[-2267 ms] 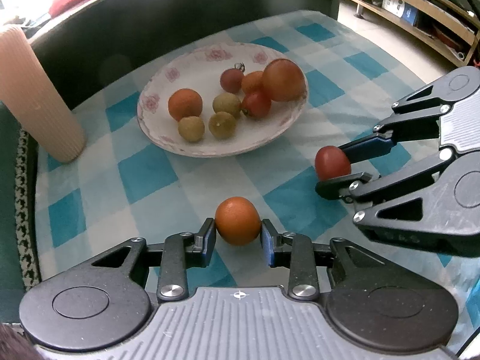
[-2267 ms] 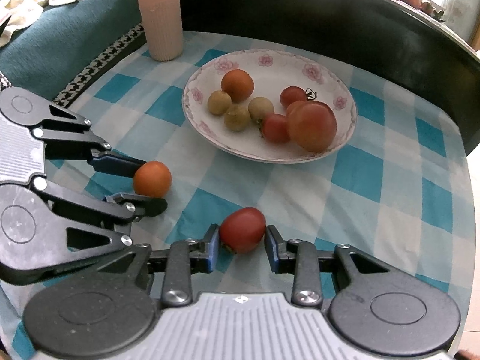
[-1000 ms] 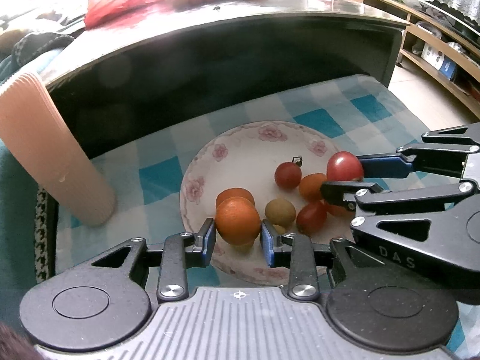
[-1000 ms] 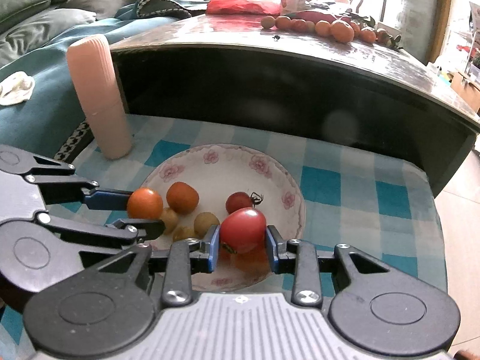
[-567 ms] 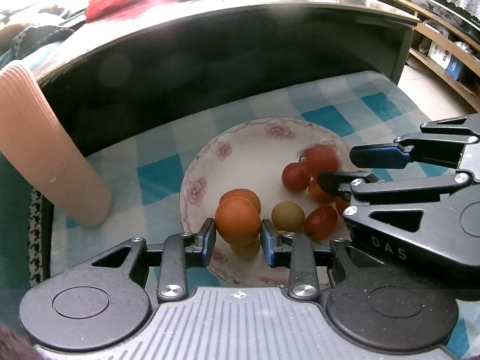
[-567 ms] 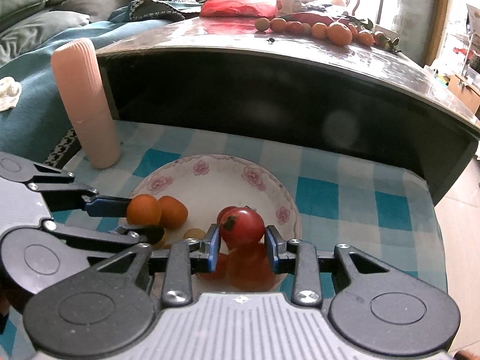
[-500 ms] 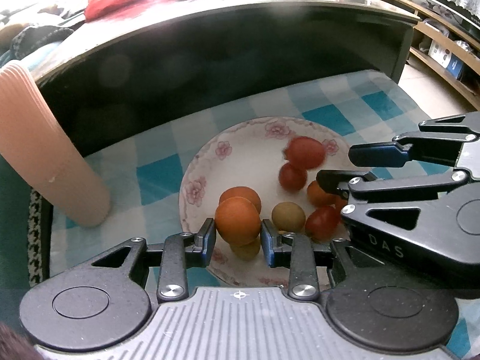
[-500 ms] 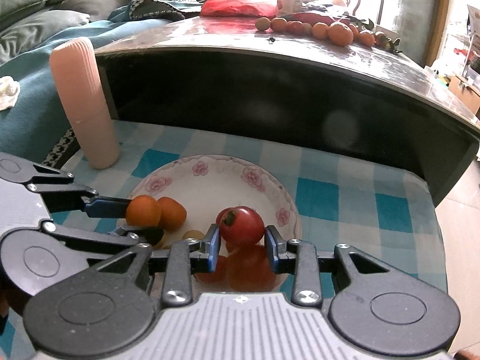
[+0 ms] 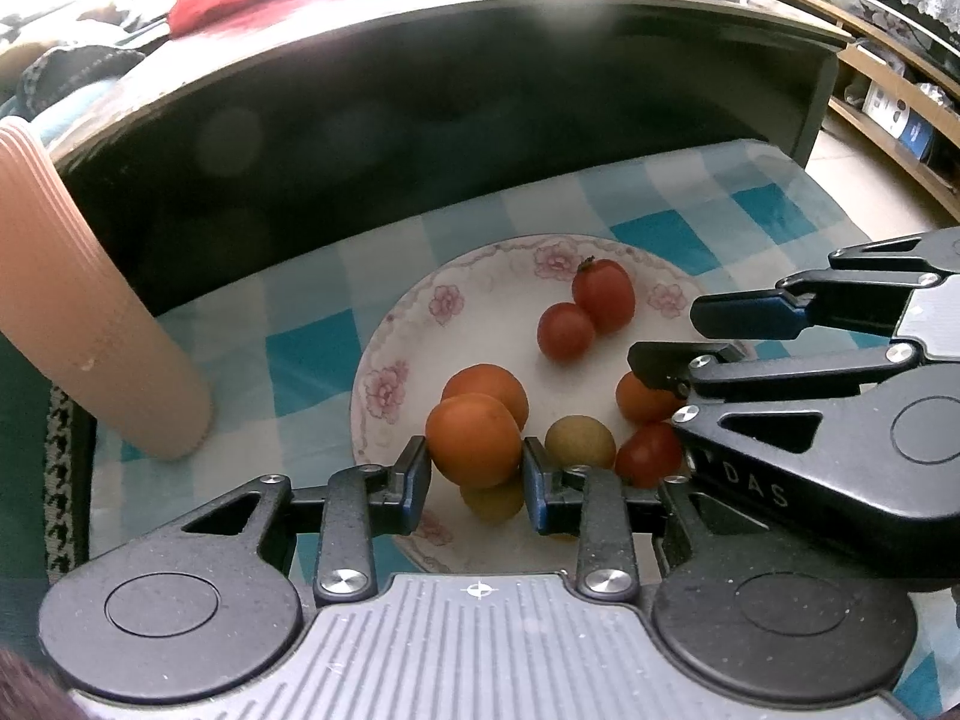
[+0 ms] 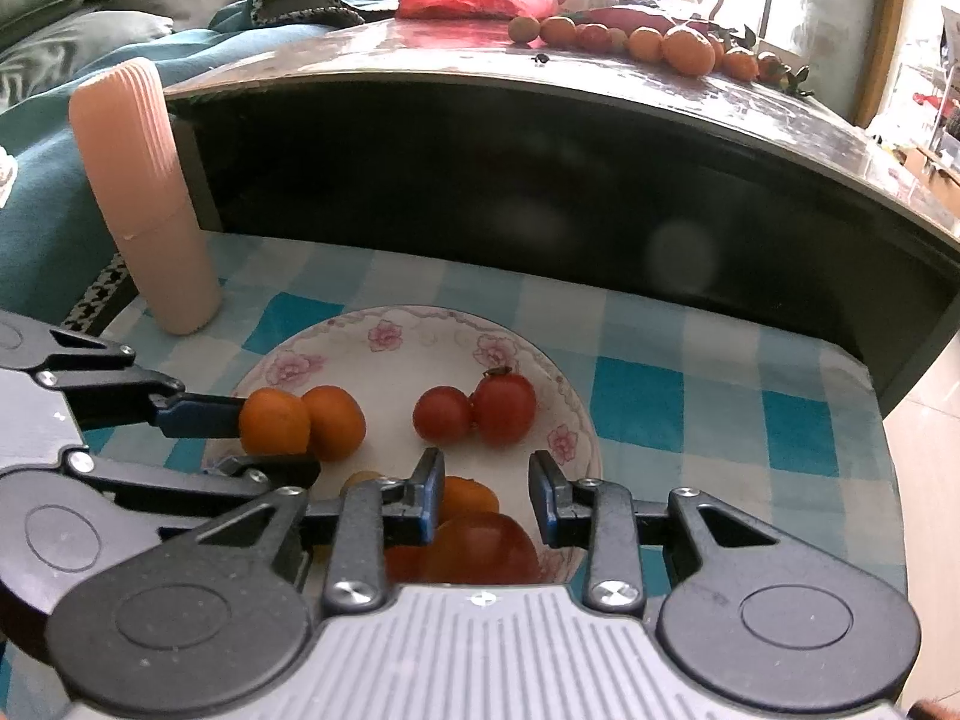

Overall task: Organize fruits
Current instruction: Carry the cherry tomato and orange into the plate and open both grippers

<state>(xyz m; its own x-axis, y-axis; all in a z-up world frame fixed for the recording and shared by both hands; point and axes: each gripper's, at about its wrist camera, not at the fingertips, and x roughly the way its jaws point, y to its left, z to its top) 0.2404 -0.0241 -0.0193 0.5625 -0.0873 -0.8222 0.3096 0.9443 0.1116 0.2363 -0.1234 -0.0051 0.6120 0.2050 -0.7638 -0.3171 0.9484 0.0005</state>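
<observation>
A flowered white plate (image 9: 396,372) (image 10: 390,324) on the blue-checked cloth holds several fruits. My left gripper (image 9: 475,450) (image 10: 276,441) is shut on an orange fruit (image 9: 474,441) (image 10: 275,423), just above the plate's near side and next to another orange (image 9: 498,381). My right gripper (image 10: 486,495) (image 9: 663,336) hangs over the plate's right half, its jaws apart with nothing between them. Beyond its fingertips, a red tomato (image 10: 503,408) (image 9: 603,294) with a stem lies on the plate against a smaller tomato (image 10: 443,414). A big tomato (image 10: 480,546) sits under the right gripper.
A tall pink ribbed cup (image 9: 90,312) (image 10: 150,198) stands left of the plate. A dark table edge (image 9: 450,90) rises right behind the cloth, with more fruit (image 10: 660,42) on top. Yellow-green fruits (image 9: 579,441) lie on the plate's near part.
The red tomato has left the right gripper's jaws and now lies on the plate beside the smaller tomato. The left gripper has kept still with the orange.
</observation>
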